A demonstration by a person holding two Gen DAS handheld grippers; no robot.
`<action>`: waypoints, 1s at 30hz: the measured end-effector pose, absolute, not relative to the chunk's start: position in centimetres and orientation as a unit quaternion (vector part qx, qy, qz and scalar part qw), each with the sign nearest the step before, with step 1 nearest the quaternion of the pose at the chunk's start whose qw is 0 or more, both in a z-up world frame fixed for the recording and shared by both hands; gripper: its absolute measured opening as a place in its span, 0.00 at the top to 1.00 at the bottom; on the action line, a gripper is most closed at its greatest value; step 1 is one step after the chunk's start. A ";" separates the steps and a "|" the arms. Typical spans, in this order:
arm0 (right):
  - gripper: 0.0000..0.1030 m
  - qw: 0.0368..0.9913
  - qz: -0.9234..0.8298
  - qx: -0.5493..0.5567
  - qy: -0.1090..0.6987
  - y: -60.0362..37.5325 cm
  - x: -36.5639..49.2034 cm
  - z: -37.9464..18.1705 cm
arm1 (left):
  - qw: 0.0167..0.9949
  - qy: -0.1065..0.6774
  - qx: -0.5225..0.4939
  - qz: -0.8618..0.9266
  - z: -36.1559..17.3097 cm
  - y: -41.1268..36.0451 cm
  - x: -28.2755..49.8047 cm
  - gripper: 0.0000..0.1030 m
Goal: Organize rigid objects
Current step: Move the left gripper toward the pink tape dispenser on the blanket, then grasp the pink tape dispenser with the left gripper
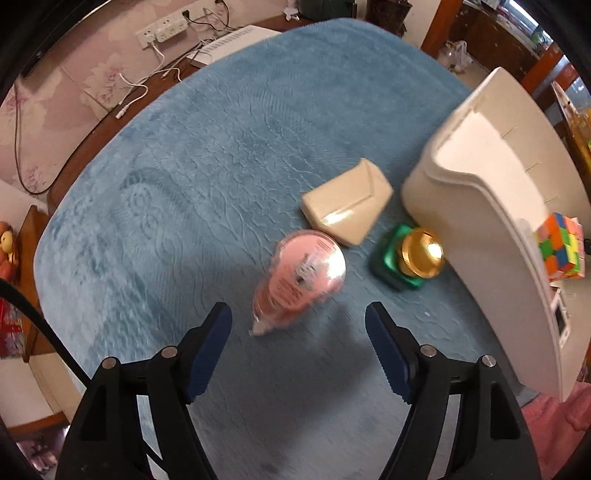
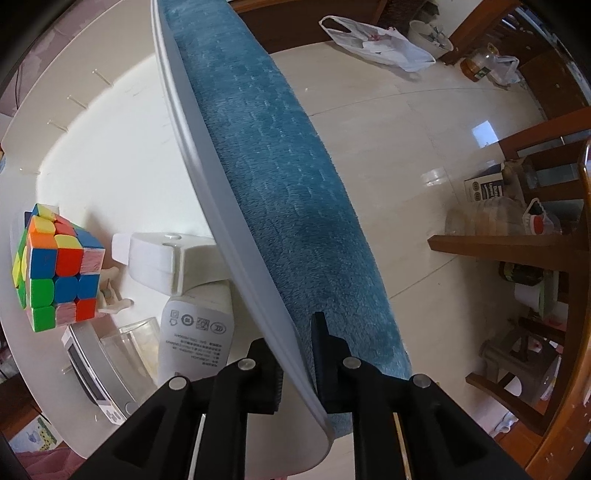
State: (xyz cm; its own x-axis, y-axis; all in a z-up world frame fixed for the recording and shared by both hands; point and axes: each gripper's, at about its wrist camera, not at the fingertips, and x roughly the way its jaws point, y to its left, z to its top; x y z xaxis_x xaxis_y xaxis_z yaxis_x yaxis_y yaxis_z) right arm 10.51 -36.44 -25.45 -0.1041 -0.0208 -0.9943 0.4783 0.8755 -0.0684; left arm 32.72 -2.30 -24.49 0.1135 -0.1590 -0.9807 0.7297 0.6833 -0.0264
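In the left wrist view a pink tape dispenser (image 1: 306, 273) lies on the blue blanket (image 1: 221, 166), just ahead of my left gripper (image 1: 297, 308), which is open and holds nothing. Behind the dispenser lie a beige box (image 1: 347, 203) and a green-and-gold object (image 1: 410, 258). A white bin (image 1: 491, 192) stands at the right with a colour cube (image 1: 559, 251) inside. In the right wrist view my right gripper (image 2: 290, 330) points down, shut on the bin's wall (image 2: 207, 177). The cube (image 2: 59, 266) sits on the bin floor.
The bin also holds a white adapter (image 2: 162, 258), a labelled white bottle (image 2: 195, 343), a clear cup (image 2: 133, 339) and a small screen device (image 2: 92, 373). A power strip (image 1: 162, 29) and cables (image 1: 136, 88) lie beyond the blanket. Wooden chairs (image 2: 517, 240) and a plastic bag (image 2: 376, 40) stand on the tiled floor.
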 end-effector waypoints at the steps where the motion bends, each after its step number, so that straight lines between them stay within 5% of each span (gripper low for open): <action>1: 0.86 0.650 -0.194 0.159 0.717 -36.4 10.5 -25.4 | 0.703 0.588 0.245 -0.315 -24.7 -2.4 33.0 0.24; 30: 0.85 0.648 -0.188 0.170 0.718 -36.9 10.4 -25.5 | 0.719 0.563 0.248 -0.321 -27.2 -3.2 32.3 0.28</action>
